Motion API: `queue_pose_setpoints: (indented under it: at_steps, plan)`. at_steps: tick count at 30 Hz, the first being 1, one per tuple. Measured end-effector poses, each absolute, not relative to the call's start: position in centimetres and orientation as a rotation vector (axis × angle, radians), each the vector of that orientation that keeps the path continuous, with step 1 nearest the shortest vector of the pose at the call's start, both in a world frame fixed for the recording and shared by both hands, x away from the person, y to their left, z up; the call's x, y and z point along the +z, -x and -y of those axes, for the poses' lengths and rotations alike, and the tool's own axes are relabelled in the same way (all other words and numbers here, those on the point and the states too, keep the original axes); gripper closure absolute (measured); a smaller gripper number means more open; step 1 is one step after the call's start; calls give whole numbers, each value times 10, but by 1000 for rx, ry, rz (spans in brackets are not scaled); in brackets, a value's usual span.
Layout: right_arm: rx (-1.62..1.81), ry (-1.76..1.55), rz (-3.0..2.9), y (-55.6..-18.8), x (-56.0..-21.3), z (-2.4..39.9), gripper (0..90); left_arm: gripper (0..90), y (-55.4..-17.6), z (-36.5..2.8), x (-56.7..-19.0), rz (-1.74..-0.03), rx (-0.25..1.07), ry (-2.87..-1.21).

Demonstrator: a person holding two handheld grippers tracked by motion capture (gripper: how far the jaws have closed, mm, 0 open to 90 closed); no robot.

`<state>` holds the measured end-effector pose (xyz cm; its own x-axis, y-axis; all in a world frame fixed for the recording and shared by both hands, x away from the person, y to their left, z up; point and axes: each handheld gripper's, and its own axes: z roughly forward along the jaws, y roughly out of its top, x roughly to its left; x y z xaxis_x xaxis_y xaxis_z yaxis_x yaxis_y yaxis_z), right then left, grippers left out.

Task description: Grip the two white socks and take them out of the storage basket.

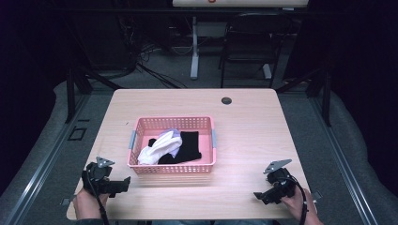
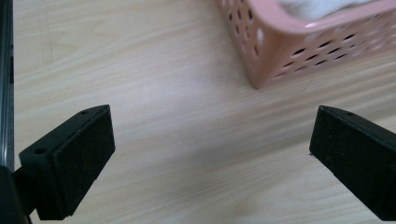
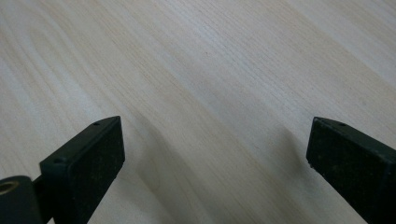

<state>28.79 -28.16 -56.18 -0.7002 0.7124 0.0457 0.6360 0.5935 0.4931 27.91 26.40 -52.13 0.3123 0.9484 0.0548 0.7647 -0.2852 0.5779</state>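
1. The left gripper [image 1: 126, 182] rested at the table's [image 1: 248, 126] near edge, jaws spread wide and empty, aimed at the pink basket [image 1: 172, 168]
2. That basket sat mid-table, corralling white socks [image 1: 157, 149] and black socks [image 1: 188, 146]
3. The right gripper [image 1: 259, 196] lay well apart, jaws likewise gaping, probably parked clear

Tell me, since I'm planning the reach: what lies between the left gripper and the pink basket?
Bare tabletop between left gripper and pink basket, in the left gripper view.

Pink basket [image 1: 172, 159] on table [image 1: 248, 136] (wooden, seemingly)
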Motion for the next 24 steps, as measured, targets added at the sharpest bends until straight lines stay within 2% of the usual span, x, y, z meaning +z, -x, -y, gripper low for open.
queue_pose_setpoints:
  at_steps: [8, 13, 24]
  plan:
    - [722, -1142, -2671, -288, -562, 282, 36, 1, -287, -258, -509, -1465, 521, -2167]
    - [711, -1143, -2671, -288, -563, 282, 37, 1, -292, -259, -497, -1416, 471, -2127]
    - [690, -1139, -2667, -288, -563, 282, 40, 1, -310, -239, -469, -1332, 506, -2190]
